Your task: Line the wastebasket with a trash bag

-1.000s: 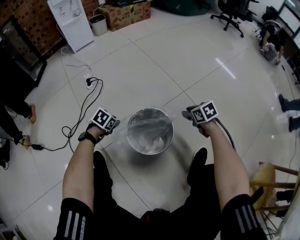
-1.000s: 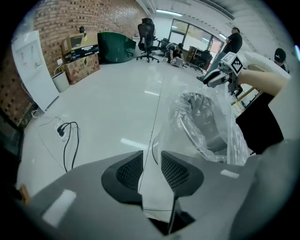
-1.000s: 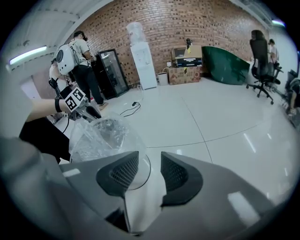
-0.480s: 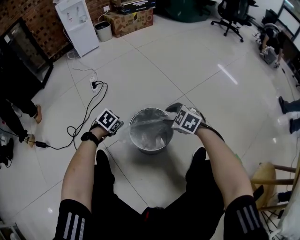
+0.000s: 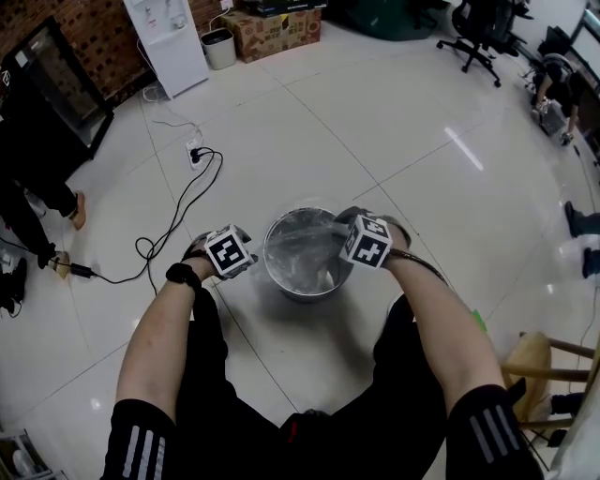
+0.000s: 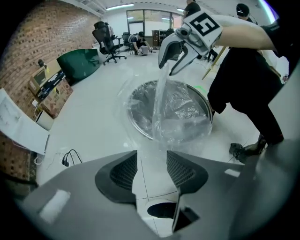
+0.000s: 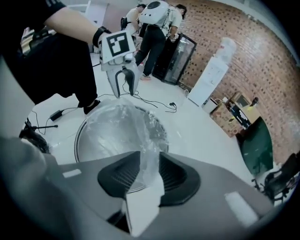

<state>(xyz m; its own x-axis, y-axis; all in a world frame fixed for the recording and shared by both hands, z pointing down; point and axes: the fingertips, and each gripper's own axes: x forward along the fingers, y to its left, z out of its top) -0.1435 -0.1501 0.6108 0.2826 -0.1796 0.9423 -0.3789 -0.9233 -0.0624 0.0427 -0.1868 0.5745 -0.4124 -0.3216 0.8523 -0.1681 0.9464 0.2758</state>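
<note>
A round metal wastebasket (image 5: 302,291) stands on the white tile floor between my knees. A clear trash bag (image 5: 305,248) lies crumpled inside it and spills over the rim. My right gripper (image 5: 349,225) is over the right rim; its jaws have just been closing and now pinch a strip of the bag (image 7: 140,140), which rises taut to its tips (image 6: 168,70). My left gripper (image 5: 246,267) hangs at the left rim. Its jaws (image 6: 152,161) have just been opening and stand apart, with the bag's edge just ahead of them and nothing pressed.
A black power cord (image 5: 178,216) snakes over the floor to the left. At the back stand a white water dispenser (image 5: 173,37), a small bin (image 5: 220,47) and a cardboard box (image 5: 277,28). A wooden stool (image 5: 539,361) is at the right. Someone's feet (image 5: 56,267) are at far left.
My right gripper has swung in from right of the basket to over its right rim, rolling as it came. My left gripper has shifted closer to the left rim and rolled.
</note>
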